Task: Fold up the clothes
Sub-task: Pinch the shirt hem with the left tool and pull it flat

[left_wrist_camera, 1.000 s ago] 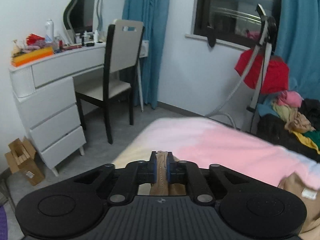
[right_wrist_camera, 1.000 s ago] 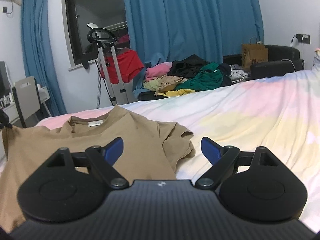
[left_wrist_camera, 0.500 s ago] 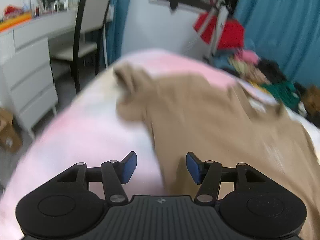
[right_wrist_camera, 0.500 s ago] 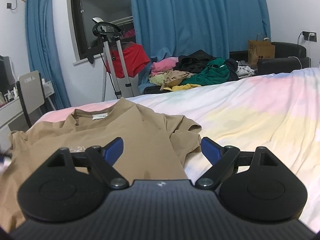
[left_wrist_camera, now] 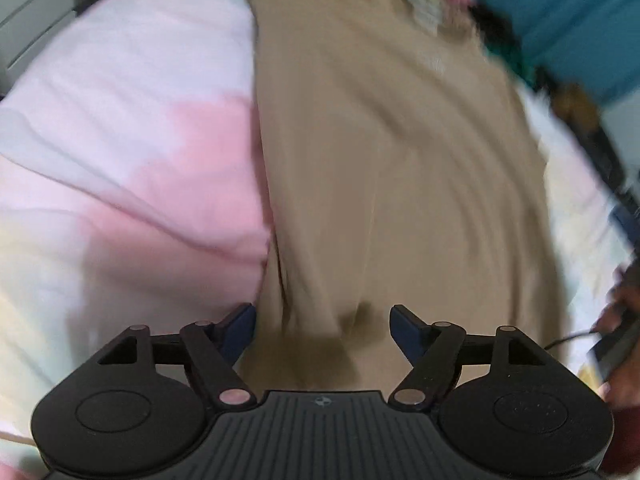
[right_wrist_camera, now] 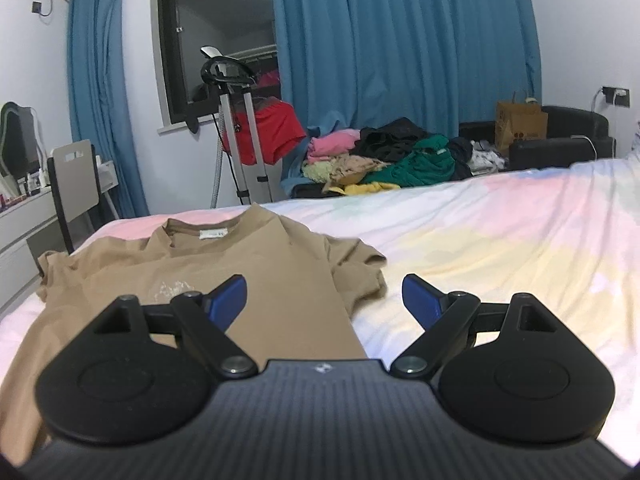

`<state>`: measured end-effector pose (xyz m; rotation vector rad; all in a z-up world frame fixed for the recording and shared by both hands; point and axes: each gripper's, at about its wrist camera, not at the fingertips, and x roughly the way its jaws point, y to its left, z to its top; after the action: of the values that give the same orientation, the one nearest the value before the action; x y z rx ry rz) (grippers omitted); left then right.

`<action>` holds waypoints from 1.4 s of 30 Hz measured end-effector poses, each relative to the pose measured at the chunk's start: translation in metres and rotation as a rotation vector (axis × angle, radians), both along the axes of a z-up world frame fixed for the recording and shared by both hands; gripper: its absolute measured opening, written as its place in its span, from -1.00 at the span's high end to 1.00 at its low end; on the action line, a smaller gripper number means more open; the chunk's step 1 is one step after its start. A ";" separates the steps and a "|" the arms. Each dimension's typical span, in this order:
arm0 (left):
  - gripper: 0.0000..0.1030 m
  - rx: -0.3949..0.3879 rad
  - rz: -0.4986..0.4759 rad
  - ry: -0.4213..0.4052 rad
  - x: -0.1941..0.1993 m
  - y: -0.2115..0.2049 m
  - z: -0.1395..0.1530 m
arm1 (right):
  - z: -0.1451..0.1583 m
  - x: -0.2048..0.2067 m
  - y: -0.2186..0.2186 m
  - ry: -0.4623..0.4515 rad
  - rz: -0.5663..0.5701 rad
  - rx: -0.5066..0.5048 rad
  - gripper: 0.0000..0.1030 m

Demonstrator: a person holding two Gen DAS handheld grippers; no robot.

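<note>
Two claws, both empty, so I judge this is the reach for the shirt's lower edge before a fold. Through my left wrist camera, the left claw (left_wrist_camera: pixel 322 322) points steeply down with its jaws apart; they have just been opening, and the tan T-shirt (left_wrist_camera: pixel 384 152) lies straight below and ahead of them, cloth between the blue pads (left_wrist_camera: pixel 240 324) but not pinched. The picture is blurred, so I would steady first, then close on one layer of hem only, away from the ridge of wrinkles just ahead of the left pad. Through my right wrist camera, the right claw (right_wrist_camera: pixel 324 300) stands wide apart, holding nothing, over the shirt's right side. The T-shirt (right_wrist_camera: pixel 248 276) lies ahead, front up on the pastel bed (right_wrist_camera: pixel 500 240), collar farthest from me, a faint print on the chest, both sleeves crumpled.
</note>
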<state>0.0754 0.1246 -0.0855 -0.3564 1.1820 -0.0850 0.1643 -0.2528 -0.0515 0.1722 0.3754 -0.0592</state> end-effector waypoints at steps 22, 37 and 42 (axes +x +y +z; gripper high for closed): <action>-0.04 0.284 -0.057 0.016 -0.039 0.020 0.060 | 0.008 -0.021 -0.017 -0.003 -0.013 0.041 -0.67; -0.70 0.181 -0.016 -0.579 -0.004 -0.085 0.120 | 0.004 -0.012 -0.033 -0.009 -0.003 0.210 -0.67; -0.70 0.164 -0.043 -0.591 0.024 -0.123 0.057 | -0.013 0.029 -0.055 0.033 -0.020 0.373 -0.67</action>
<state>0.0998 0.0017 -0.0283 -0.1421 0.6062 -0.1202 0.1931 -0.3083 -0.0645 0.5437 0.4152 -0.0108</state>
